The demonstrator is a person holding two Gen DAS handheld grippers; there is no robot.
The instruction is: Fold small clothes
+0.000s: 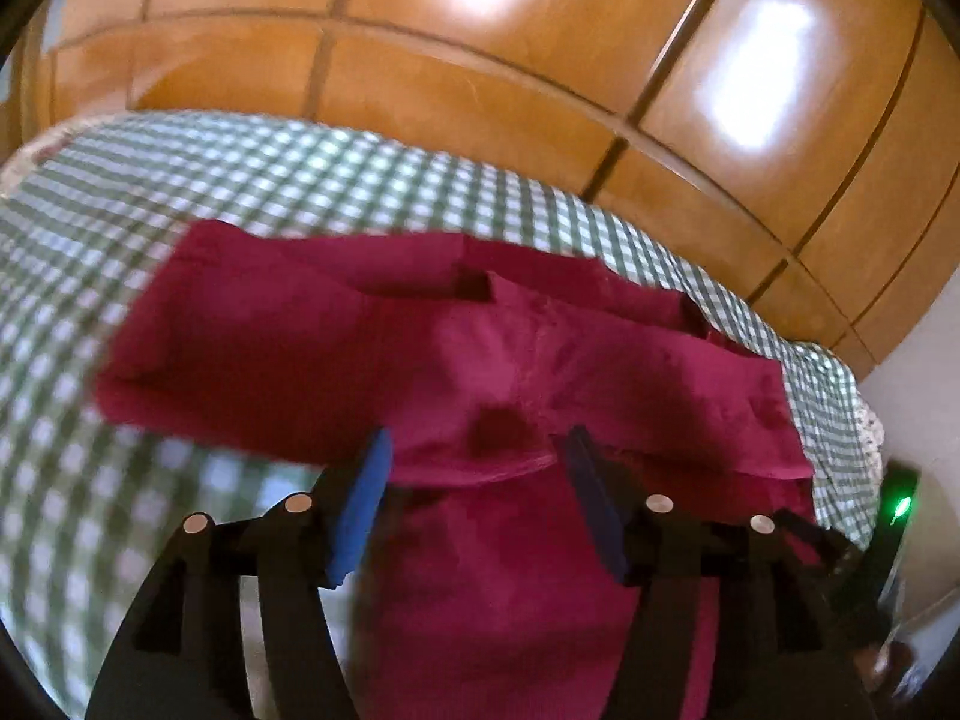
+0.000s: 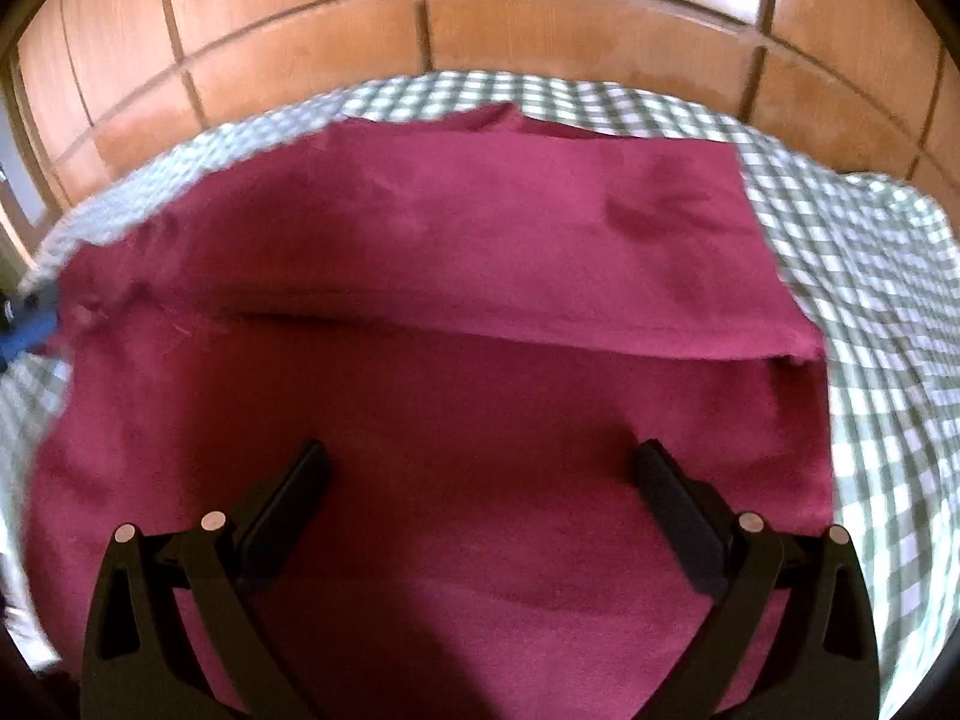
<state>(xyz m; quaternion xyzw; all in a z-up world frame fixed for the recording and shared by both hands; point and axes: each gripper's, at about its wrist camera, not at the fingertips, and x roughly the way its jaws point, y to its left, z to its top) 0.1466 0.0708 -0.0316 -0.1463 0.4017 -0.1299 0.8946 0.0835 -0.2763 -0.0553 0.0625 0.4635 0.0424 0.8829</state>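
A dark red garment (image 1: 372,354) lies spread on a green and white checked cloth (image 1: 132,204). In the left wrist view my left gripper (image 1: 477,441) is open, its blue pads on either side of a curved hem near the garment's edge. In the right wrist view the same garment (image 2: 480,252) fills the middle, with one layer folded over along a straight crease across it. My right gripper (image 2: 480,456) is open and empty just above the garment's near part. The left gripper's blue pad (image 2: 27,330) shows at the garment's left edge.
The checked cloth (image 2: 870,300) covers a bed-like surface. A wooden panelled wardrobe (image 1: 540,48) stands right behind it, also in the right wrist view (image 2: 480,18). A device with a green light (image 1: 900,504) sits at the right edge.
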